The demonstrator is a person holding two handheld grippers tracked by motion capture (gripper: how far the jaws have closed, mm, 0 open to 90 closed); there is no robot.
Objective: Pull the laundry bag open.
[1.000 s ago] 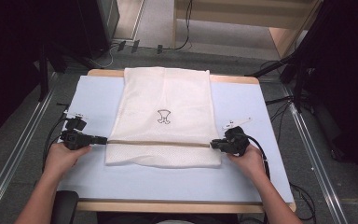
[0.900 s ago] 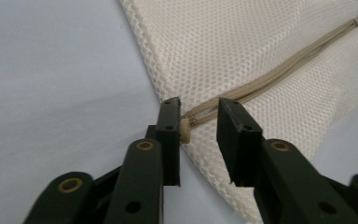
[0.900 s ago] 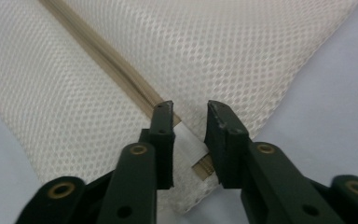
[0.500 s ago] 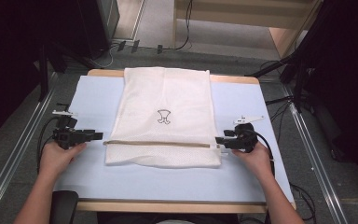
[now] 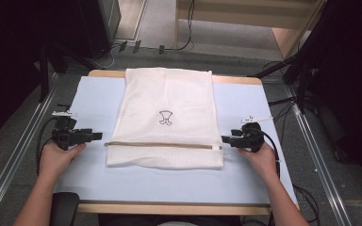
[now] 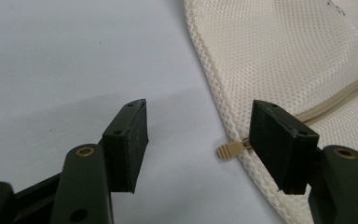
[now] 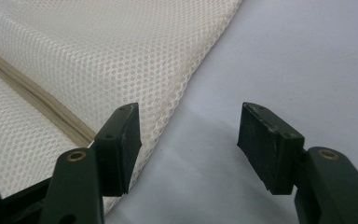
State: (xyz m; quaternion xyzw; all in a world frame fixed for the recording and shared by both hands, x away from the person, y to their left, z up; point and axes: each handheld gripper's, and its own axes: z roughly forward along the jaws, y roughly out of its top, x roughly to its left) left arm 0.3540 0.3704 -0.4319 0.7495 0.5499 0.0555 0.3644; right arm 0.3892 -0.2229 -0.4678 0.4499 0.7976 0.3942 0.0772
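Mesh bag: a cream mesh laundry bag lies flat on the pale blue table cover, long side running away from the person, its far edge near the table's far rim.
Zipper: a tan zipper band crosses the bag from side to side near its front end, straight and flat.
Zipper pull: in the left gripper view a small ribbed tan tab sticks out past the bag's edge onto the cover, in the gap between the jaws and touching neither.
Logo: a small dark outline mark sits about mid-bag.
Left gripper: held in the left hand just off the bag's left edge, level with the zipper; jaws have just been opening and now stand wide apart, gripping nothing.
Right gripper: held in the right hand at the bag's right edge by the zipper's end; jaws have just been opening and stand apart, with bare cover between them and one jaw over the mesh edge, clamping nothing.
Table: a wooden edge shows along the near side under the cover.
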